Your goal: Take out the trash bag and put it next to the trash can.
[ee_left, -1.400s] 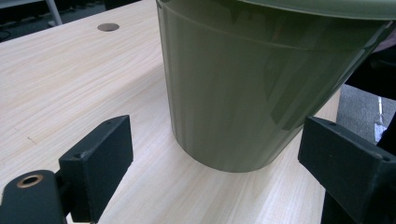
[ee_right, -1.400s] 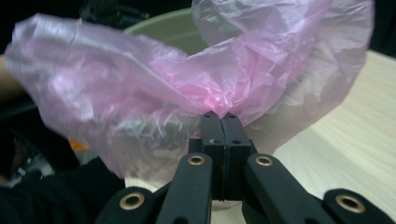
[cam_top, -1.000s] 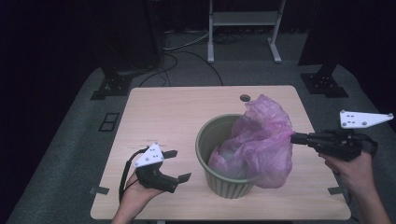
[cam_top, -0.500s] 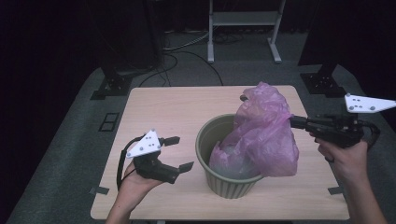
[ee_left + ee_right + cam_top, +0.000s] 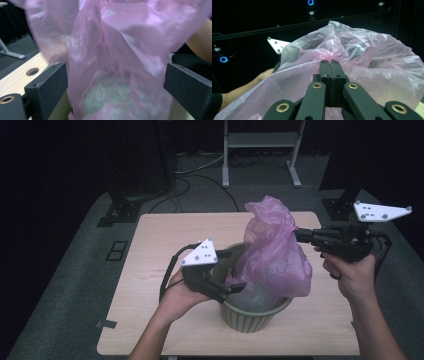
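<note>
**Caller:** Dark studio floor all round, pale wooden table in the middle. Start at the right hand-held gripper: its jaws are pinched flat together on a fold of the pink plastic bag, up near the bag's top edge. You can see the film bunched right at the tips in the right gripper view.

**Partner:** And the left one?

**Caller:** The left hand-held gripper stands wide, jaws spread with nothing pressed between them. In its own view the bag hangs straight ahead, filling the gap between the two pads without touching either that I can tell.

**Partner:** So where's the bag overall?

**Caller:** Half in, half out of the green bin near the front of the table. Lower part sits down inside; upper part is drawn up and towards the right-hand side, so its long axis runs steeply upward out of the bin.

**Partner:** Which hand is better placed for the next grab?

**Caller:** The left, I'd say. It sits at the bin's near-left rim with loose film directly in front of its jaws, opposite the right's pinch.
</note>
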The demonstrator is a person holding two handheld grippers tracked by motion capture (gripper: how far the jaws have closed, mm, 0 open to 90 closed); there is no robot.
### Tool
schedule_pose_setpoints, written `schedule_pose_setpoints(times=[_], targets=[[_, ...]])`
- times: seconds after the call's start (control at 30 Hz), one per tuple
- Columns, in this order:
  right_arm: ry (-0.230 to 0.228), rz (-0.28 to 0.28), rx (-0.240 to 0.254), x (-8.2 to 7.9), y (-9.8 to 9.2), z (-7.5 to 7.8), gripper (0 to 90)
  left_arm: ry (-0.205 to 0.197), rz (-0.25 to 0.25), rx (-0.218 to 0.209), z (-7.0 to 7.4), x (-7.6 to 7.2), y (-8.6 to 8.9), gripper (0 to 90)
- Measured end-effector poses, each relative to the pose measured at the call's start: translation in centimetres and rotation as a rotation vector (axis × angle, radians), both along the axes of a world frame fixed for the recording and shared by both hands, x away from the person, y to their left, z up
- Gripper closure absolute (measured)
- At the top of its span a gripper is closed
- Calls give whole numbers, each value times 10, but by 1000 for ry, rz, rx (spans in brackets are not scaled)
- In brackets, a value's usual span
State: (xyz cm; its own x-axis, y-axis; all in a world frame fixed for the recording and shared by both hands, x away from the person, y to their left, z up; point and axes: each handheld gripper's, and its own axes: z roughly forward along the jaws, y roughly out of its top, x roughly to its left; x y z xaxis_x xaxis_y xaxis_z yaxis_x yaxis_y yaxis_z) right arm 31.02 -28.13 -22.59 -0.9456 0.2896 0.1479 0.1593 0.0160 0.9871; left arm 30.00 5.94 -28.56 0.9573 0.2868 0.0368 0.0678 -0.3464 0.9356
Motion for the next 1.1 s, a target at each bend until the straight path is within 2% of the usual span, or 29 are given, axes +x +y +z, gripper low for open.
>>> schedule_pose_setpoints(times=[0.1, 0.23, 0.4, 0.47, 0.53, 0.57, 0.6, 0.67, 0.73, 0.77, 0.83, 0.97, 1.03, 1.1], targets=[[-7, 20, 2, 2, 10, 4, 900, 9, -25, 2, 3, 8, -15, 22], [-5, 46, 0, 5, 23, 7, 900, 4, -60, -21, 9, 13, -31, 19], [0, 74, 5, 6, 34, 5, 900, -6, -56, -12, 14, 17, -47, 21], [2, 83, 15, 6, 36, 6, 900, -10, -59, -8, 16, 19, -53, 53], [2, 95, 30, 6, 37, 6, 900, -2, -106, -28, 17, 20, -55, 208], [2, 98, 33, 6, 38, 6, 900, -2, -121, -29, 17, 21, -56, 321], [3, 99, 36, 6, 38, 6, 900, -4, -119, -28, 18, 20, -58, 393], [3, 98, 37, 5, 37, 6, 900, -20, -129, -26, 19, 21, -58, 610], [-1, 93, 38, 4, 34, 7, 900, 1, -133, -25, 20, 22, -57, 819], [-4, 86, 35, 3, 32, 7, 900, 16, -137, -23, 21, 22, -56, 878], [-13, 71, 28, 1, 28, 7, 900, 26, -132, -6, 22, 22, -52, 891], [-20, 23, 10, -1, 14, 2, 883, 13, -117, -28, 25, 20, -40, 894], [-9, 14, 2, -2, 8, -1, 768, 12, -109, -46, 27, 20, -35, 894], [-4, -10, -14, -2, 3, -6, 690, 13, -97, -68, 30, 19, -29, 894]])
